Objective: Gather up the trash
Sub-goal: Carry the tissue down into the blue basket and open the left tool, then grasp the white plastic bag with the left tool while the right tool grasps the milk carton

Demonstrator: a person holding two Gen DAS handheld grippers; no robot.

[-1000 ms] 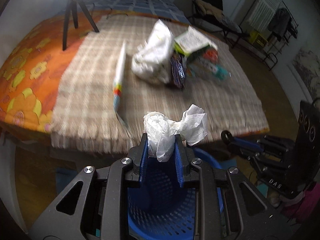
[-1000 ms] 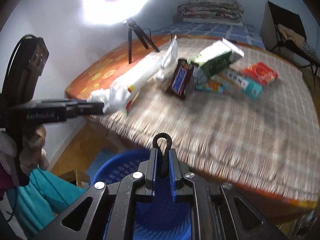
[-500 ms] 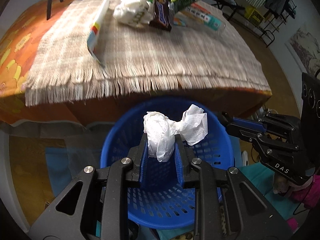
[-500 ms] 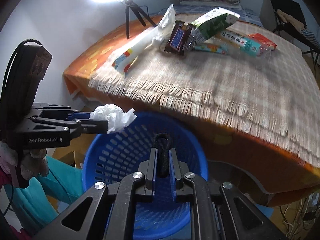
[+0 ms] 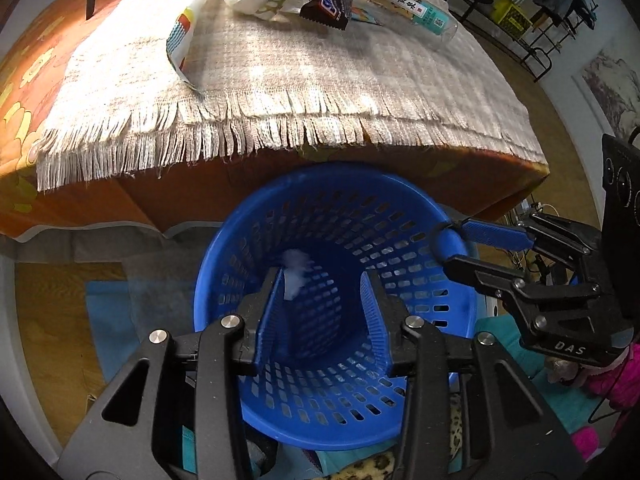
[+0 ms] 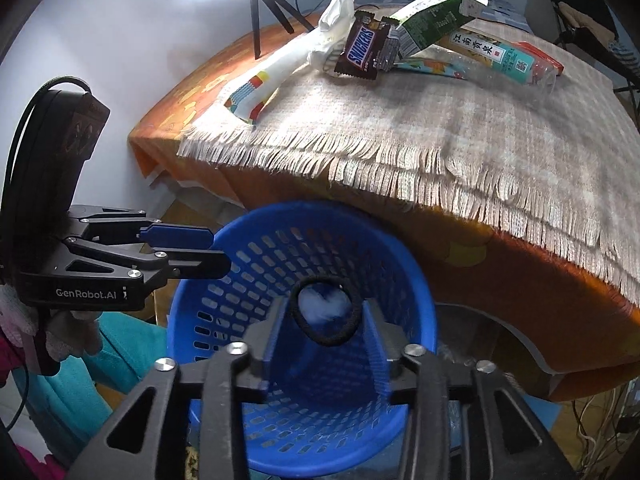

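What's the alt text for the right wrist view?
The right gripper, jaws just opened, hangs over a blue perforated basket with a black hair tie loose between its fingers and a white tissue wad blurred below. The left gripper, open too, reaches the rim; behind, a Snickers wrapper, carton and plastic bottle lie on a fringed cloth.

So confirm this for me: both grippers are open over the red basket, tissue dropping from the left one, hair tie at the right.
Wrong on the colour only: the basket is blue, as the left wrist view shows. The rest holds: left gripper and right gripper have just been opening, the tissue falling free and the hair tie loose between the right jaws.
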